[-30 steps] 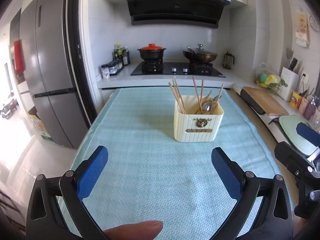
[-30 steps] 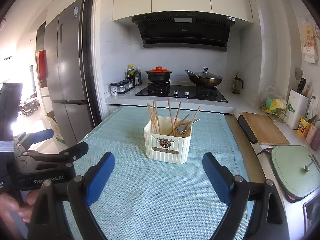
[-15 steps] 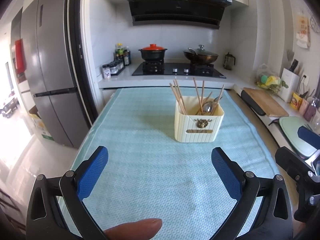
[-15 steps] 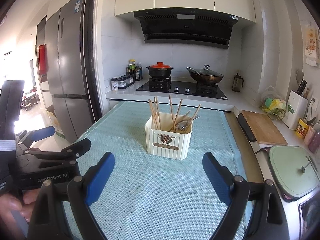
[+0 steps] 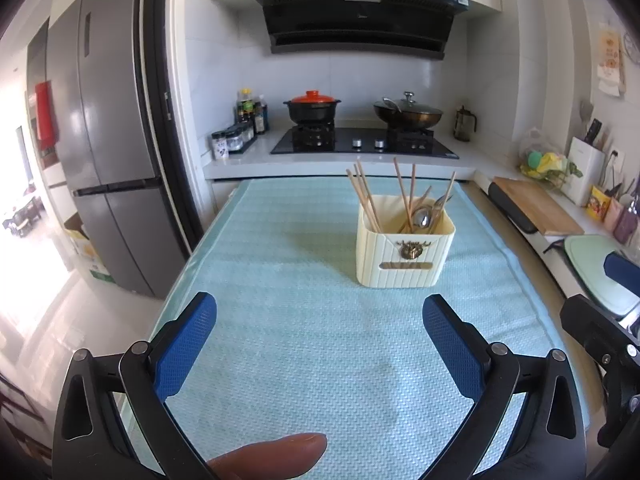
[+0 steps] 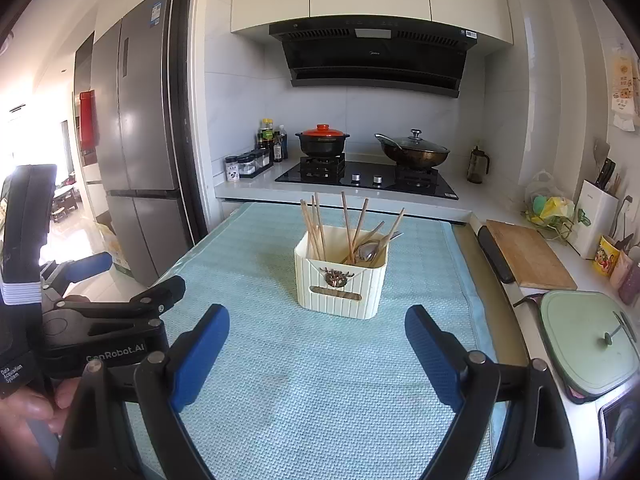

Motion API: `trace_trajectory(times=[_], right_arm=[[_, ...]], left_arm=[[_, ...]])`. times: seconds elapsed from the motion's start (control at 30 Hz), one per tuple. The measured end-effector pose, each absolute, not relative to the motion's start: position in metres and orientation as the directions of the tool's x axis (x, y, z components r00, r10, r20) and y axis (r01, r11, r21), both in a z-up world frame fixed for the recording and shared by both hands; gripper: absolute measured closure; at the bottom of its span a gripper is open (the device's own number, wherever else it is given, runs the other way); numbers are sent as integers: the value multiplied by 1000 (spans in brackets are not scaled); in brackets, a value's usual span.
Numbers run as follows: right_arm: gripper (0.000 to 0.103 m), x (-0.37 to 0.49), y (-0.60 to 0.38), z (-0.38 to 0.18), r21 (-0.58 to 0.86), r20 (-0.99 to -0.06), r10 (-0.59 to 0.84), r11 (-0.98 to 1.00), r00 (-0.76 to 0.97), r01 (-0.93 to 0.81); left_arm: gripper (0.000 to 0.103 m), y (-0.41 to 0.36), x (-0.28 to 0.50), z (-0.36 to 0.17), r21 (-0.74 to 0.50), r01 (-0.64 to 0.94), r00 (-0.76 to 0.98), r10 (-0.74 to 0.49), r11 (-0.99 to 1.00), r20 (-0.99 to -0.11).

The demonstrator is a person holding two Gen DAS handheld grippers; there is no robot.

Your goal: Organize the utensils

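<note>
1. A cream ribbed utensil holder point(image 5: 404, 254) is seen standing upright on a light blue mat point(image 5: 304, 344), toward the mat's far right part.
2. Wooden chopsticks point(image 5: 366, 196) and metal spoons point(image 5: 424, 216) are held inside it, leaning at angles.
3. The left gripper point(image 5: 320, 330) is held above the mat's near edge, jaws spread wide, nothing between them.
4. The right gripper point(image 6: 316, 344) is likewise spread and empty, well short of the holder.
5. A stove point(image 6: 368, 178) is seen beyond the mat's far edge.

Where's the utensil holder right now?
The cream utensil holder stands on the teal mat, ahead of both open grippers, right of centre in the left wrist view, stove behind.
</note>
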State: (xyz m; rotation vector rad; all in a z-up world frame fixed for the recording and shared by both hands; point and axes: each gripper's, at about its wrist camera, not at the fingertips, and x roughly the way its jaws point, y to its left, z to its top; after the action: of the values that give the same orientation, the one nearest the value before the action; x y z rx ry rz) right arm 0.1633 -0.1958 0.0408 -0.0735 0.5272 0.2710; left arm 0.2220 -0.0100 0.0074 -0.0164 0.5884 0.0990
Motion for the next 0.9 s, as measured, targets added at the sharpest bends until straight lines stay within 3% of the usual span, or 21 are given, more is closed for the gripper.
trace_trajectory(times=[0.9], right_arm=[[12,160,-193,44,-8,-508,238,960,828,-281]], left_arm=[[0,-11,221,5,6,-100,824,86,995,-561]])
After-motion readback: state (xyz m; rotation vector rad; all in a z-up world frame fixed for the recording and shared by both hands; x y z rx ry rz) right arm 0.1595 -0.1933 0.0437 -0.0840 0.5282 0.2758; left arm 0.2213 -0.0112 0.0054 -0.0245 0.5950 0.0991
